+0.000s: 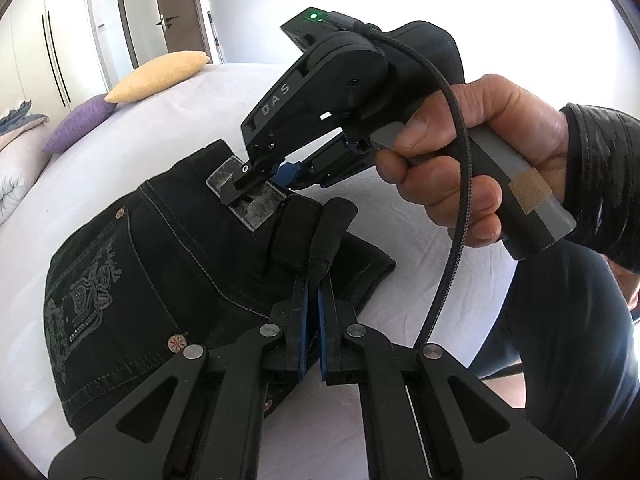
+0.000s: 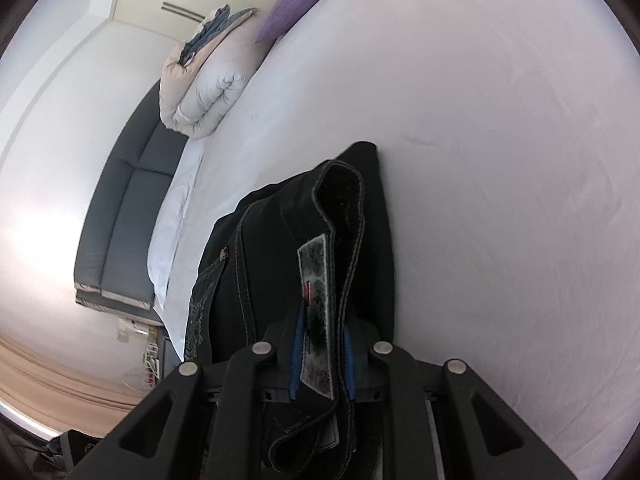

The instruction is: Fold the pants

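Observation:
Black jeans (image 1: 160, 272) with an embroidered back pocket lie folded on the white bed (image 1: 192, 120). My left gripper (image 1: 314, 280) is shut on a fold of the waistband near a belt loop. My right gripper (image 1: 260, 184), held in a hand, is shut on the waistband at the grey leather label (image 1: 248, 196). In the right wrist view the jeans (image 2: 260, 248) hang from my right gripper (image 2: 322, 344), the label (image 2: 316, 280) between its blue pads.
A yellow pillow (image 1: 160, 76) and a purple pillow (image 1: 80, 124) lie at the bed's far side. A rolled white duvet (image 2: 208, 96) sits at the bed's edge. A grey sofa (image 2: 124, 220) stands beside the bed. The person's dark trousers (image 1: 560, 340) are at right.

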